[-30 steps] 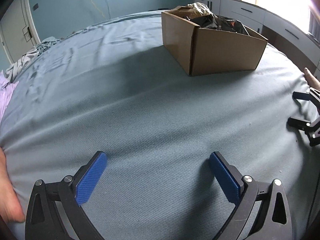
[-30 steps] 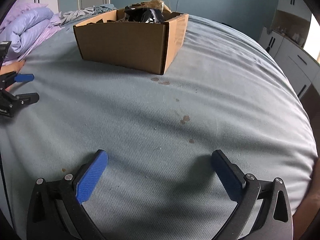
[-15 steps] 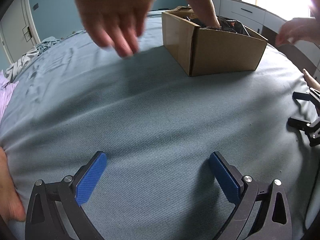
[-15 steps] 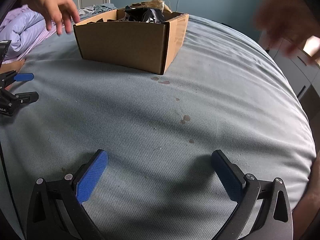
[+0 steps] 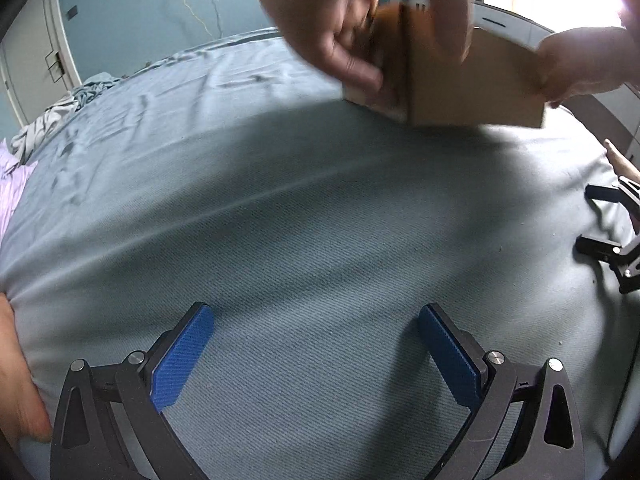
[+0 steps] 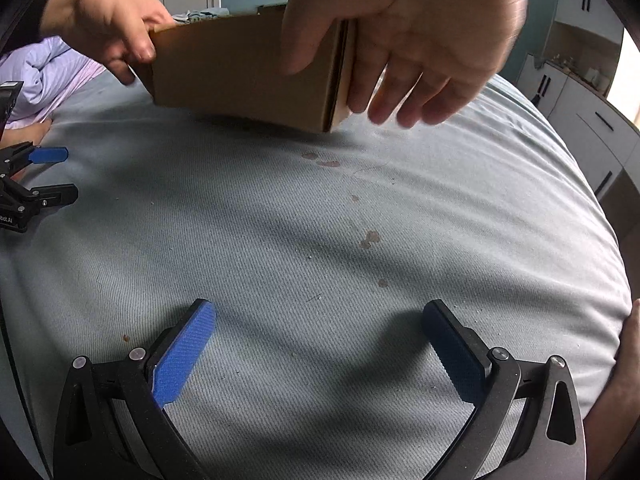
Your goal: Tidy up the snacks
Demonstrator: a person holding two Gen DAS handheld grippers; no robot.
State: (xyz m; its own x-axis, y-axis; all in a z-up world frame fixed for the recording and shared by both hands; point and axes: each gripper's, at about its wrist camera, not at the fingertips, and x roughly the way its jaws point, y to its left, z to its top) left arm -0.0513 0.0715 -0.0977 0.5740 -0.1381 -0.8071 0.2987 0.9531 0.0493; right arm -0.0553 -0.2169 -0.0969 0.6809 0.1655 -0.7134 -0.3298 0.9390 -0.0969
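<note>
A brown cardboard box point(image 5: 472, 84) that held the snack bags is gripped by two bare hands point(image 5: 360, 20) and tilted just above the blue-grey bed sheet point(image 5: 280, 220). It shows in the right wrist view point(image 6: 240, 72) too, with a hand point(image 6: 400, 32) on each end. Its contents are hidden. My left gripper point(image 5: 316, 344) lies open and empty on the sheet. My right gripper point(image 6: 320, 340) lies open and empty on the sheet. Each shows at the edge of the other's view: the right one point(image 5: 608, 232), the left one point(image 6: 36, 176).
The sheet has small brown stains point(image 6: 370, 238) in front of the right gripper. A lilac duvet point(image 6: 44, 76) lies at the left of the bed. White cabinets point(image 6: 592, 120) stand beyond the bed's right side. A crumpled cloth point(image 5: 60, 116) lies at the far left.
Two bare hands came into view and took hold of the box, which now is lifted and tilted. Both grippers have stayed still on the sheet.
</note>
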